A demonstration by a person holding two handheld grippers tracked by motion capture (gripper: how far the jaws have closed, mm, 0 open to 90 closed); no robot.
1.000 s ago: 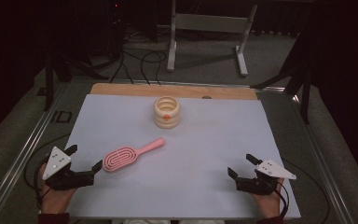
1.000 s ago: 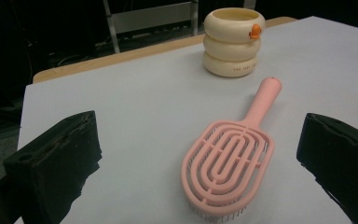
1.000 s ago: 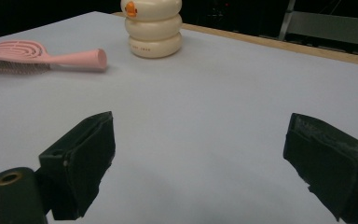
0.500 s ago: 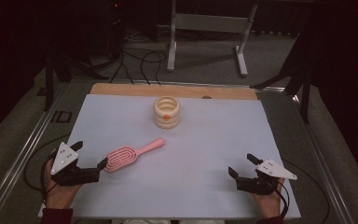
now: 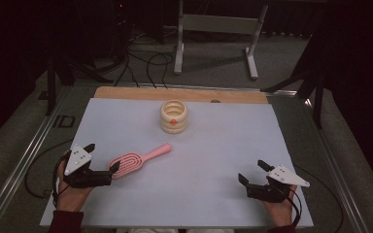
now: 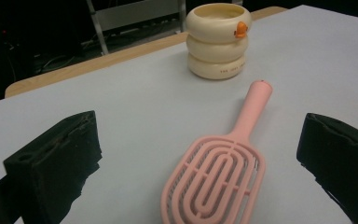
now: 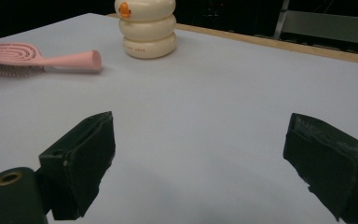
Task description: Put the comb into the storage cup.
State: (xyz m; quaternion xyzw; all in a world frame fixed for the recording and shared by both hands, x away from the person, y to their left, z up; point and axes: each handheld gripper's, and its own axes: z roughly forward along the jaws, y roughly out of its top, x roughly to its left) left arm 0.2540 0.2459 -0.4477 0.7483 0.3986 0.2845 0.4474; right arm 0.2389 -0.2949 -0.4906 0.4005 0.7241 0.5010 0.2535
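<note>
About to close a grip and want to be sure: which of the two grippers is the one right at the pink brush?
The left gripper: its open jaws flank the head of the pink hairbrush. The right gripper, also open, sits far off over bare white table.

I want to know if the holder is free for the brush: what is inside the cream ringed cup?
The cream ringed cup stands open-topped; only its inner wall shows, dark below. Its bottom is hidden by the rim.

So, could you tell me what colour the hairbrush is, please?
The hairbrush is pale pink all over, clearest in the left gripper view.
</note>
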